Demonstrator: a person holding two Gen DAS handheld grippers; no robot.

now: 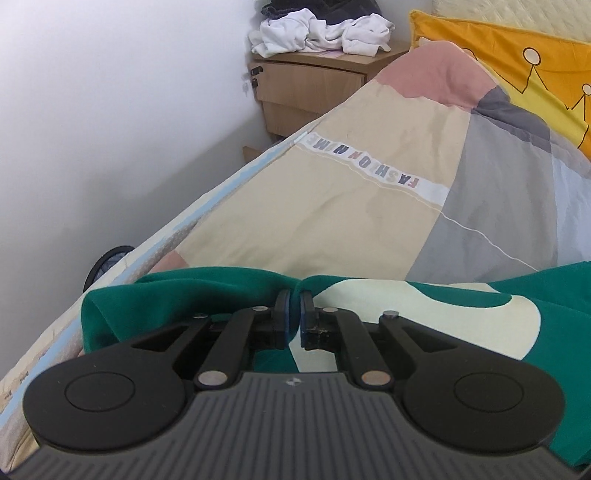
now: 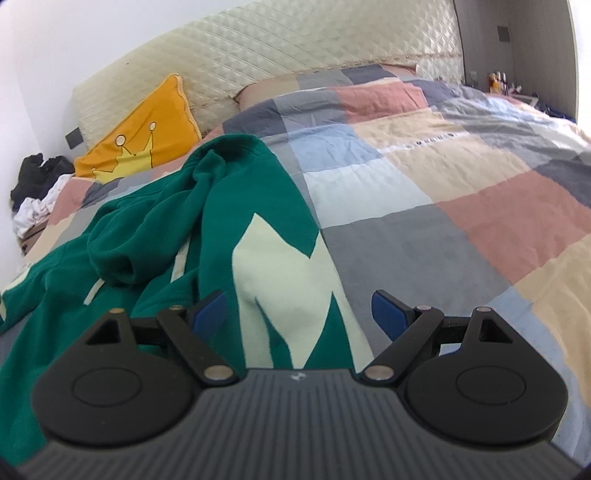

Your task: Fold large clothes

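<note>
A large green sweatshirt [image 2: 236, 177] with cream letters lies crumpled along the left side of the bed, one sleeve bunched on top of it. Low over the sweatshirt's near part hovers my right gripper [image 2: 299, 310], jaws wide apart, a cream letter showing between the blue pads and nothing gripped. In the left wrist view the sweatshirt [image 1: 184, 291] reaches the bed's left edge. My left gripper [image 1: 295, 295] has its pads almost together, pinching a gathered fold of the green fabric at their tips.
A patchwork quilt [image 2: 443, 184] covers the bed, and a yellow crown pillow [image 2: 147, 129] leans on the quilted headboard [image 2: 295, 44]. A wooden nightstand [image 1: 306, 85] with a heap of white clothes [image 1: 321, 33] stands past the bed's corner. A white wall [image 1: 110, 110] runs close along the left edge.
</note>
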